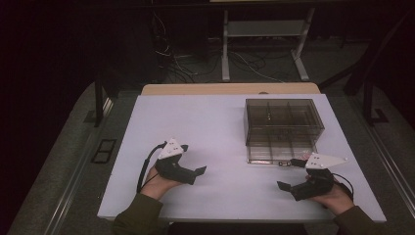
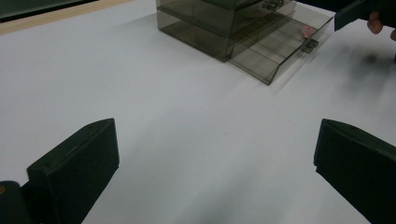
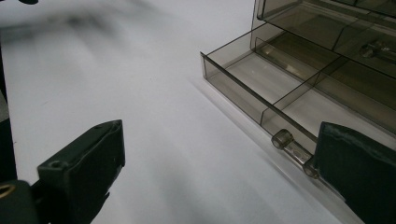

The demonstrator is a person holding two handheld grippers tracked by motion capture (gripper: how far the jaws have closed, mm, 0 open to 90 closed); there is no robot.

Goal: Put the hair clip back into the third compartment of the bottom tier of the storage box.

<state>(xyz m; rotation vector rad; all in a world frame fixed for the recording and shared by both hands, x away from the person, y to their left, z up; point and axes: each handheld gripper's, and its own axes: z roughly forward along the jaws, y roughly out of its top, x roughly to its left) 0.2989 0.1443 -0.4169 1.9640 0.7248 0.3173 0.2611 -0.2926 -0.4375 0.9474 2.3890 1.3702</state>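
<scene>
Grippers rest low over a white table in the high view, one in each of a person's hands: the left gripper sits near the front edge at centre-left, its jaws apart and aimed toward the middle, while the right gripper sits at the front right, jaws likewise apart, just in front of a smoky clear drawer box. The box stands on the right half of the table, its bottom drawer pulled out toward the person. From the left gripper view, two black jaws stand wide apart over bare tabletop, nothing between them; the drawer box lies well ahead, its open drawer holding a small pink item near the handle, with the right gripper's tip at the top right corner. From the right gripper view, the jaws are again spread with nothing held, the right-hand jaw just beside the drawer handle of the open, divided drawer; whether they touch cannot be told.
</scene>
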